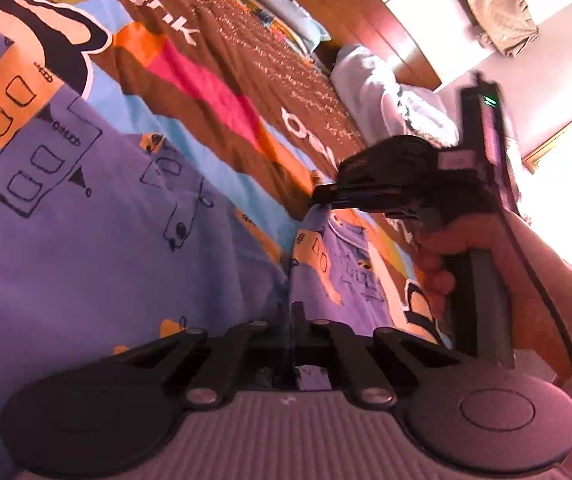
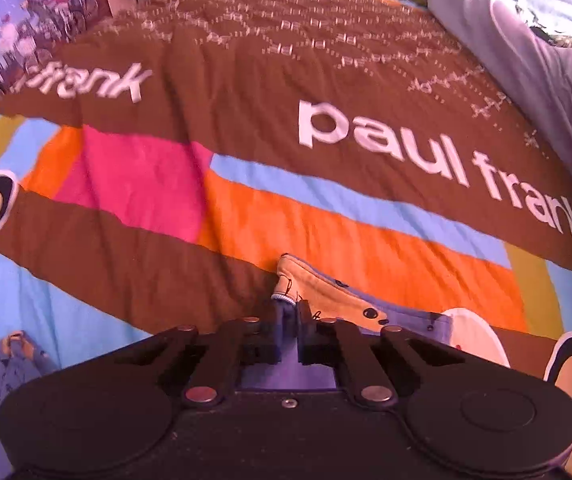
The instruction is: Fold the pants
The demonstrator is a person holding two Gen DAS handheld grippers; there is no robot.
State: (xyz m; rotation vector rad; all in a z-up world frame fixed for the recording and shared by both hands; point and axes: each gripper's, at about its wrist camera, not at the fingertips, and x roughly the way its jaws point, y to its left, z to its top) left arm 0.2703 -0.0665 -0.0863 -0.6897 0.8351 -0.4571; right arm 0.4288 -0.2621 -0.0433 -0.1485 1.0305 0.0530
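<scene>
The pants [image 1: 98, 216] are purple-blue with black line drawings and orange patches, and lie across a bed. My left gripper [image 1: 291, 312] is shut on a fold of the purple fabric, which rises as a thin ridge between the fingers. In the left wrist view my right gripper [image 1: 323, 197] is to the right, held in a hand and pinching a raised corner of the pants. In the right wrist view my right gripper [image 2: 288, 314] is shut on the purple and orange pants edge [image 2: 318, 286], held just above the bedspread.
The bedspread [image 2: 270, 128] is brown, orange, pink and blue with white "paul frank" lettering. A grey-white bundle of cloth [image 2: 526, 40] lies at the bed's far right edge. A wooden headboard [image 1: 366, 12] and hanging beige garment [image 1: 498, 4] stand beyond.
</scene>
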